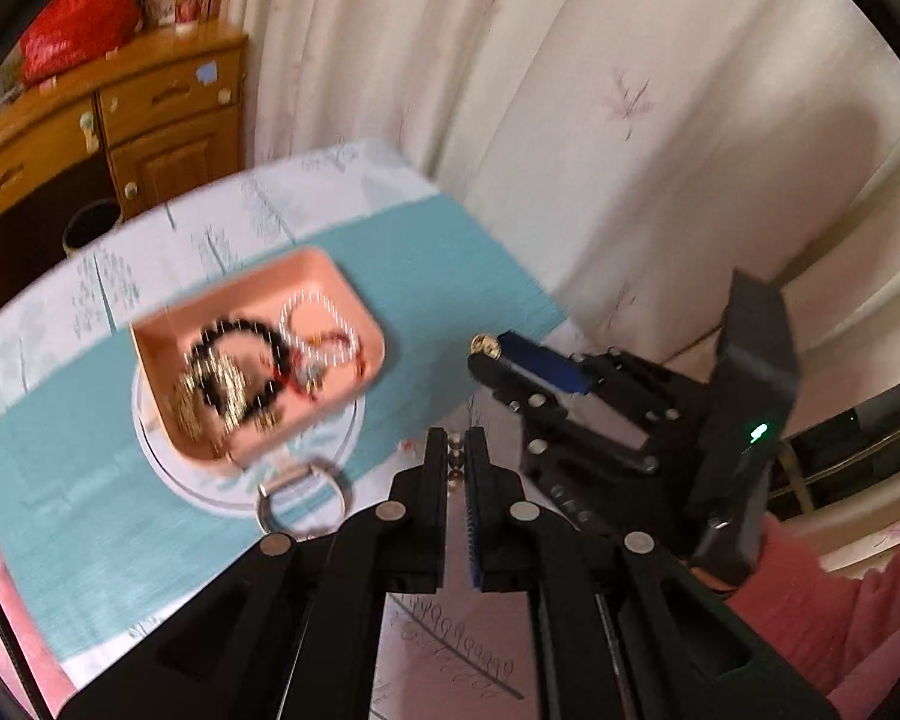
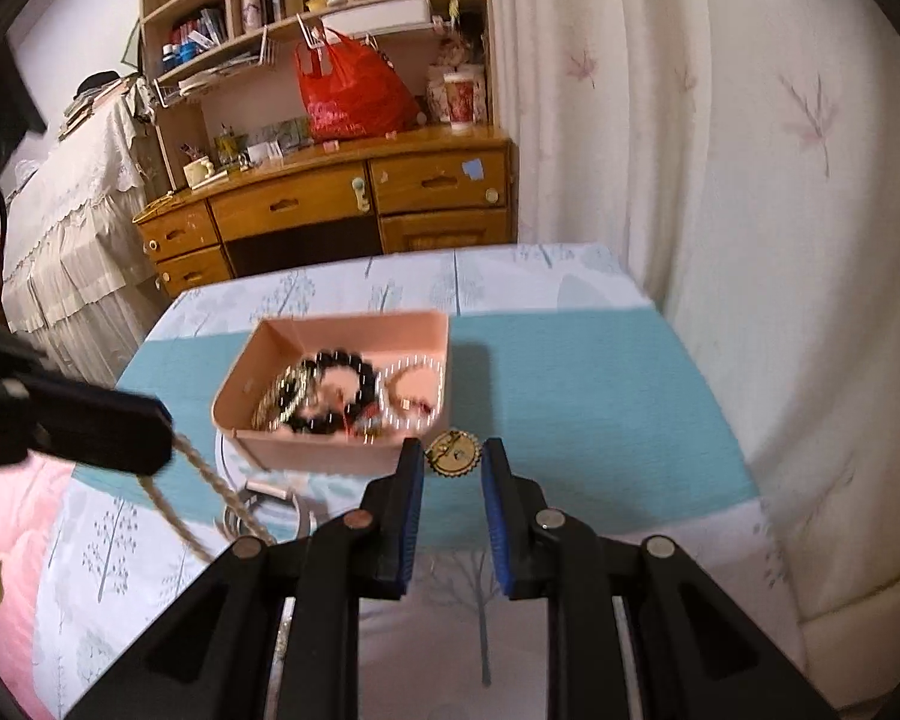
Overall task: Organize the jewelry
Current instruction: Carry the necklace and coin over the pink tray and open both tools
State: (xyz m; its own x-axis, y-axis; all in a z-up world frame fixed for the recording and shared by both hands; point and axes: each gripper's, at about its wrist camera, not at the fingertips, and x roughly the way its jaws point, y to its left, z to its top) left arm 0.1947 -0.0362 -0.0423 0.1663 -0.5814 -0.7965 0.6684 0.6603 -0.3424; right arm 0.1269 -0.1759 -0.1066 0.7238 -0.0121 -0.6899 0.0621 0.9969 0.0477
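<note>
Pink tray seated near the middle of the surface, on the teal band of the cloth, partly over a white round plate. Open cloth to the tray's right, running to the right edge, where a cream curtain hangs close. Narrower strip of cloth behind the tray before the far edge; wooden dresser beyond it.

Tray contents: black bead bracelet, white bead bracelet, gold-toned pieces at the left side, small red item among them. All blurred; finer detail not readable. Silver ring-shaped piece lying on the cloth just at the tray's near side.

Right claw closed on a round gold ornament with a scalloped rim, held at the tray's near right corner, above the cloth. Same ornament visible edge-on in the left wrist view.

Left claw nearly shut, gripping a twisted gold chain; small beads visible between the pads. Chain hanging slack from the claw towards the near left part of the surface.
</note>
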